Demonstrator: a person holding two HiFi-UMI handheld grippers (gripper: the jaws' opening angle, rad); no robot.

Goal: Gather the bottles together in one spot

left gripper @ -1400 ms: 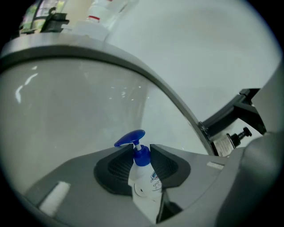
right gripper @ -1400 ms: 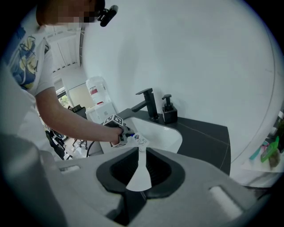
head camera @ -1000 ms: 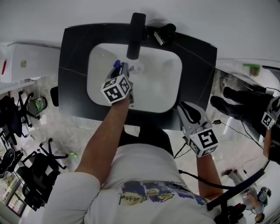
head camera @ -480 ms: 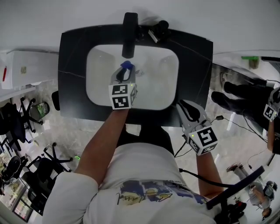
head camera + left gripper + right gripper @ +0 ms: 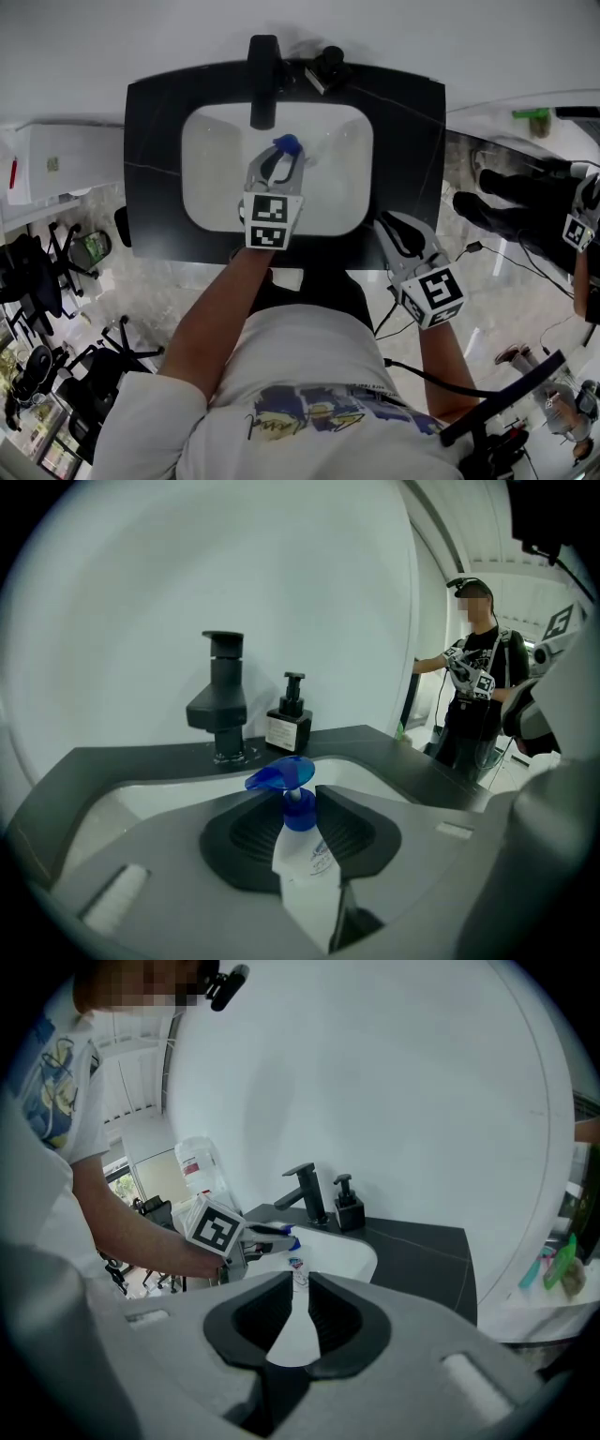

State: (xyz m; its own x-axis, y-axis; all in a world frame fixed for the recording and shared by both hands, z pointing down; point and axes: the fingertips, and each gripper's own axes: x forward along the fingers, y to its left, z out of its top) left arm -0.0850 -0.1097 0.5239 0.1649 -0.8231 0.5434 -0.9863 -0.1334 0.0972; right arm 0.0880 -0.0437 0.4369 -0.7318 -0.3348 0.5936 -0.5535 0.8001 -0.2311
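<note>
- Head view: over the white sink (image 5: 202, 178) in the black desk (image 5: 150, 141), gripping a blue-capped bottle (image 5: 287, 145) with the left gripper (image 5: 279, 161); right gripper (image 5: 396, 225) at the desk's front right corner.
- Left gripper view: fingers (image 5: 246, 832) clamped on the bottle's white body; faucet (image 5: 220, 705) and dispenser (image 5: 290, 726) at the desk's back edge.
- Right gripper view: fingers (image 5: 248, 1321) narrowly apart, empty.
</note>
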